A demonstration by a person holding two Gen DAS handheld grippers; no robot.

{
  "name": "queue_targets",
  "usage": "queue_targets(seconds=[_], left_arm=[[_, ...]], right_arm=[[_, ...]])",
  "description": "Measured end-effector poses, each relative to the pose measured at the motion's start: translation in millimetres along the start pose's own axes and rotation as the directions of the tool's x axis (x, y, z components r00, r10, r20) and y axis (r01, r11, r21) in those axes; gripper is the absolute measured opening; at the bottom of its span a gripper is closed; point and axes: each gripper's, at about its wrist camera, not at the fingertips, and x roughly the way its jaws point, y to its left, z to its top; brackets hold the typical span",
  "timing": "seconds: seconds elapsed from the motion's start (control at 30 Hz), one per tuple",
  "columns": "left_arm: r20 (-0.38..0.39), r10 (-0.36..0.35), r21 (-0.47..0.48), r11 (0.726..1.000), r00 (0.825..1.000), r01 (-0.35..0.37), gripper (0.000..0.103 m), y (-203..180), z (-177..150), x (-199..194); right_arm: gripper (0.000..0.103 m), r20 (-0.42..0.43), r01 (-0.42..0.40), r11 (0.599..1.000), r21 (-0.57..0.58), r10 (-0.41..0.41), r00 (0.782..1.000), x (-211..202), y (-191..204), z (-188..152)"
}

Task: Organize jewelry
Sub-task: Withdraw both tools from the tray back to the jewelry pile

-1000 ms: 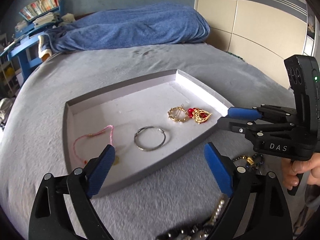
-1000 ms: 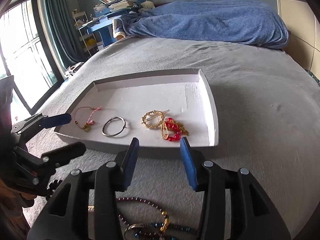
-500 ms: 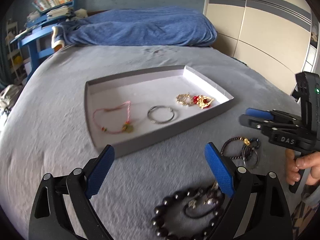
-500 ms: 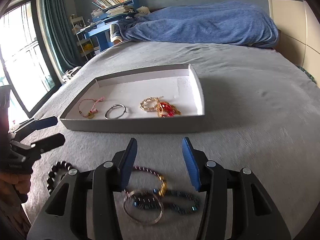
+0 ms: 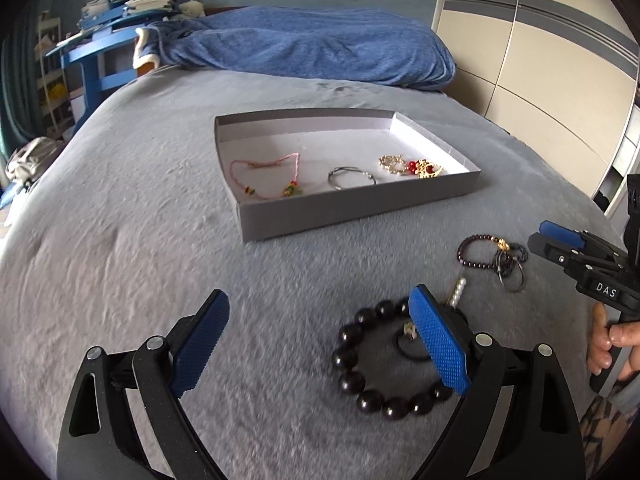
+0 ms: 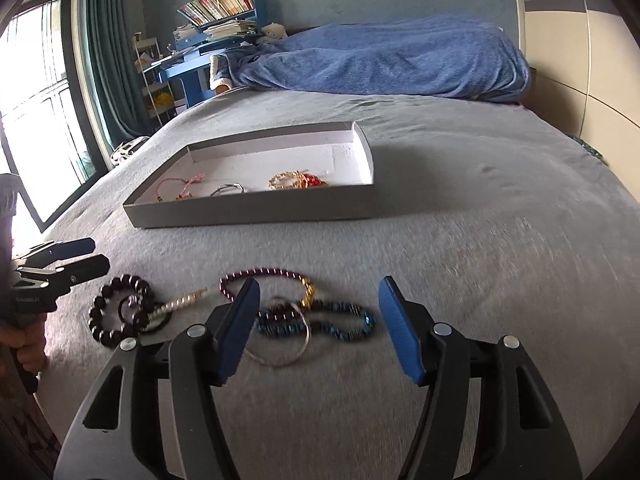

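Note:
A grey tray (image 5: 352, 210) (image 6: 256, 214) lies on the grey bed; it holds a pink cord bracelet (image 5: 266, 174), a silver ring bangle (image 5: 352, 178) and gold-and-red pieces (image 5: 412, 166). In front of it loose jewelry lies on the bed: a black bead bracelet (image 5: 360, 376) (image 6: 106, 314), a pearl strand (image 6: 180, 304), a purple bead bracelet (image 5: 478, 252) (image 6: 264, 274), a blue bead strand (image 6: 332, 322) and a silver bangle (image 6: 280, 344). My left gripper (image 5: 320, 340) is open and empty above the black bracelet. My right gripper (image 6: 318, 324) is open and empty above the blue strand.
A blue blanket (image 5: 312, 46) is heaped at the far end of the bed. A wardrobe (image 5: 540, 60) stands to the right; a blue desk with books (image 6: 204, 44) and a window (image 6: 36, 112) are to the left.
Both grippers have pulled back from the tray toward the near side of the bed. The loose jewelry has come fully into view under them. The right jaws have opened wider.

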Motion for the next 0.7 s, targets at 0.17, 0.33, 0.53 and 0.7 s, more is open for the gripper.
queue_targets(seconds=[0.17,0.33,0.53,0.7], left_arm=[[-0.007,-0.002,-0.002,1.000,1.000,0.002,0.091,-1,-10,-3],[-0.014,-0.018,-0.002,1.000,1.000,0.018,0.091,-4,-16,-3],[-0.015,-0.037,0.028,0.999,0.999,0.038,0.091,-12,-21,-5],[-0.038,-0.037,0.042,0.998,0.999,0.039,0.087,-15,-20,0]], right_arm=[[0.063,-0.004,0.009,1.000,0.004,-0.009,1.000,-4,0,-10],[0.063,-0.012,0.010,0.999,-0.032,-0.011,1.000,-6,9,-16],[0.063,-0.021,0.008,0.998,-0.068,-0.010,1.000,-4,18,-21],[0.063,-0.022,0.005,0.997,-0.083,-0.007,1.000,-3,21,-23]])
